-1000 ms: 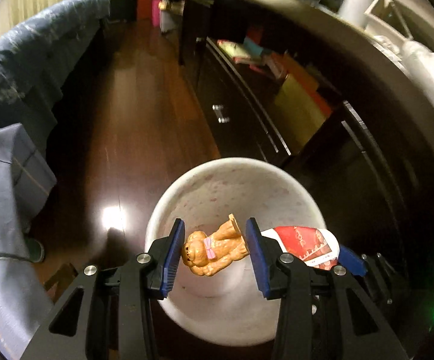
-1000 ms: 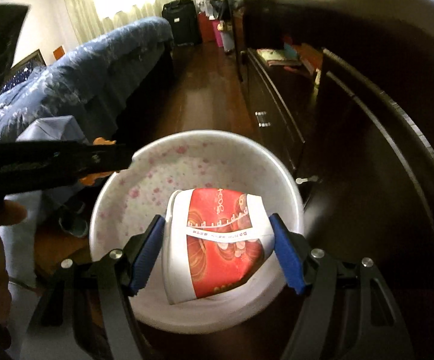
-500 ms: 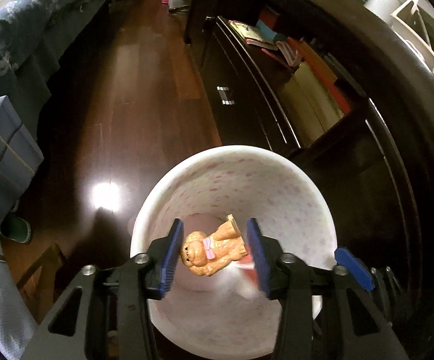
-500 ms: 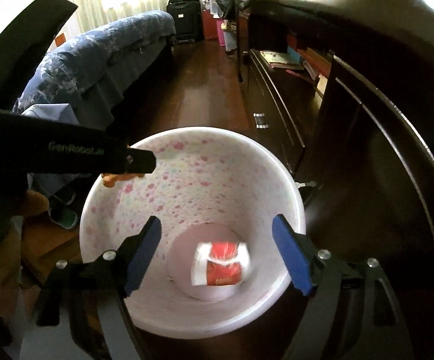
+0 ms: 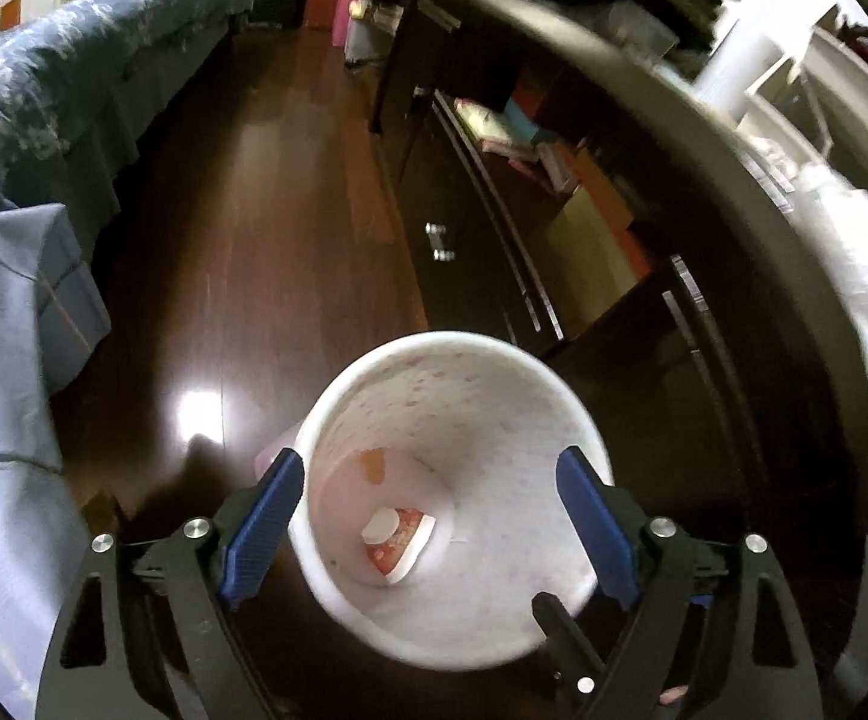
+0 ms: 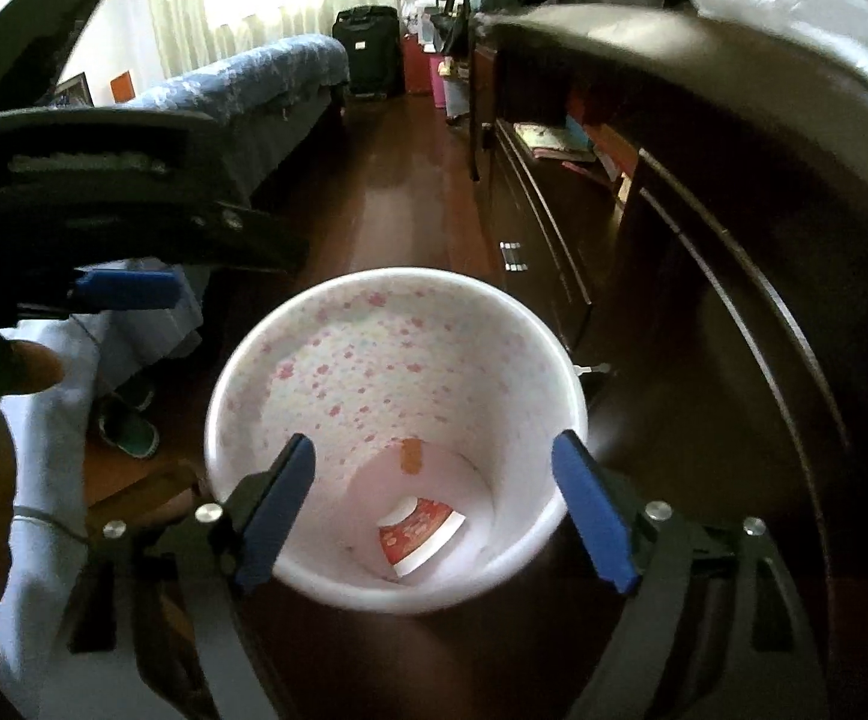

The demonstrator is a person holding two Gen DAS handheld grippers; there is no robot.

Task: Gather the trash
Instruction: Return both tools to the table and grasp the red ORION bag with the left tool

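Both tongs, left tongs [image 5: 428,516] and right tongs [image 6: 434,504], are opening empty over one bin [image 6: 368,360]; inside are lying one red packet [image 6: 419,534] and one orange toy [image 6: 413,456].

Packet [image 6: 419,531] in bin [image 6: 395,279]; cabinet [image 6: 542,252] right of bin.

The left gripper [image 5: 431,510] fills the lower part of its own view, blue-padded jaws spread wide and opening, nothing between the pads. The right gripper [image 6: 434,501] sits likewise low in its frame, jaws wide and opening, gripping nothing. Both tilt steeply downward.
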